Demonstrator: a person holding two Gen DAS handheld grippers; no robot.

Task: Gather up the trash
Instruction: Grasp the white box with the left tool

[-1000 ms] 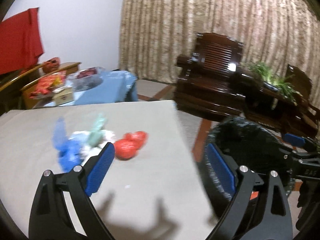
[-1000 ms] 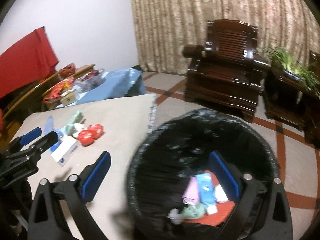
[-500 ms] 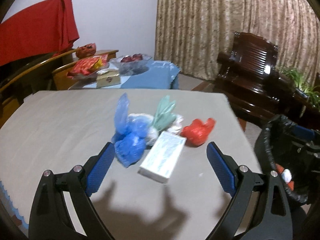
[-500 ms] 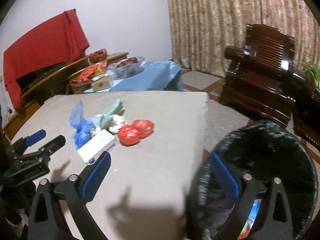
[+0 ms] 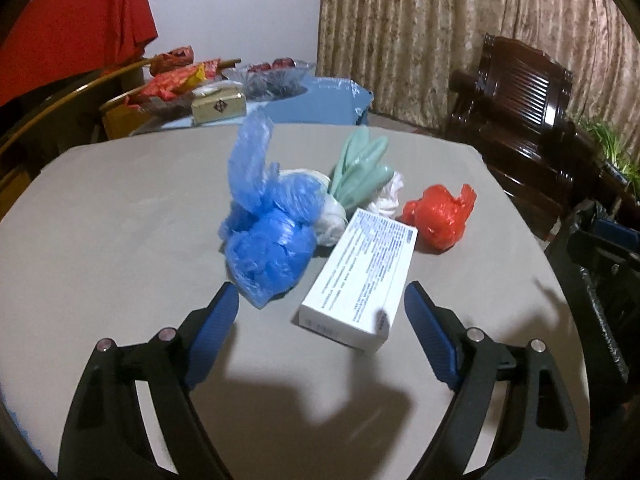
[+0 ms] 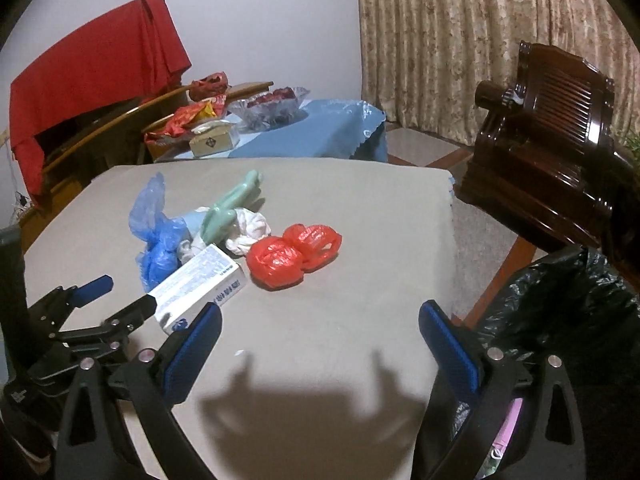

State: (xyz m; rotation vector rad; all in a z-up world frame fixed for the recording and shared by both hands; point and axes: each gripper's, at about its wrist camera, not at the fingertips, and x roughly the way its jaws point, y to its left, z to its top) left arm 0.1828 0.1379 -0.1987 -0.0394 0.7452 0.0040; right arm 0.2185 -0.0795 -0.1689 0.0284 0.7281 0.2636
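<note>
Left tongs (image 5: pixel 320 312), jaws narrowing around nothing, face the white printed cardboard box (image 5: pixel 360 276) lying lengthwise just ahead on the grey table (image 5: pixel 120 220); right tongs (image 6: pixel 320 320), spread empty, appear farther off.

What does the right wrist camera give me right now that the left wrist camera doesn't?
Only the right wrist view shows the black-lined trash bin off the table's right edge, and the left gripper from the side, its jaws closing with the white box between them but not gripped. Only the left wrist view shows the printed top of that box head-on and the potted plant. Both show the blue bag, green bag, red bag and grey table.
</note>
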